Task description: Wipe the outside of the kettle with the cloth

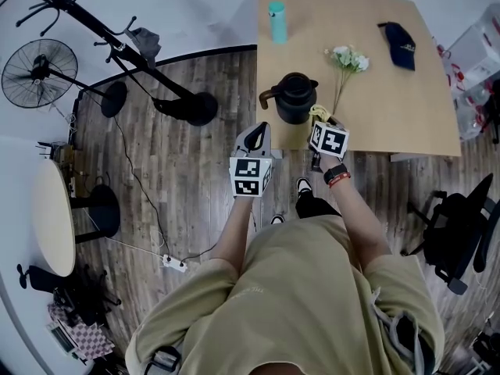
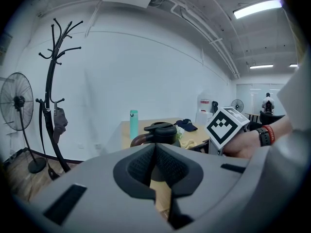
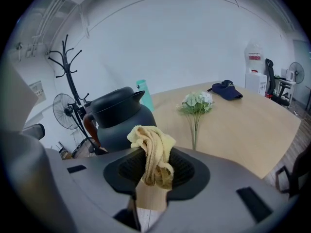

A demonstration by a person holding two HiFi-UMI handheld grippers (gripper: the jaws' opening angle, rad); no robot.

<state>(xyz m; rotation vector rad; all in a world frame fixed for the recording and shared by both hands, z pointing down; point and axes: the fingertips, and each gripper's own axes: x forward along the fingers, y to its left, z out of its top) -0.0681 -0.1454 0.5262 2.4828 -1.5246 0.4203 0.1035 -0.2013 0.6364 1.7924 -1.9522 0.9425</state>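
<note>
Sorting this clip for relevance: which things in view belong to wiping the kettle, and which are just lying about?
Part of the job: kettle; cloth; right tongs, shut on the cloth.

Lying about: bottle; flowers; cap; coat stand; fan.
</note>
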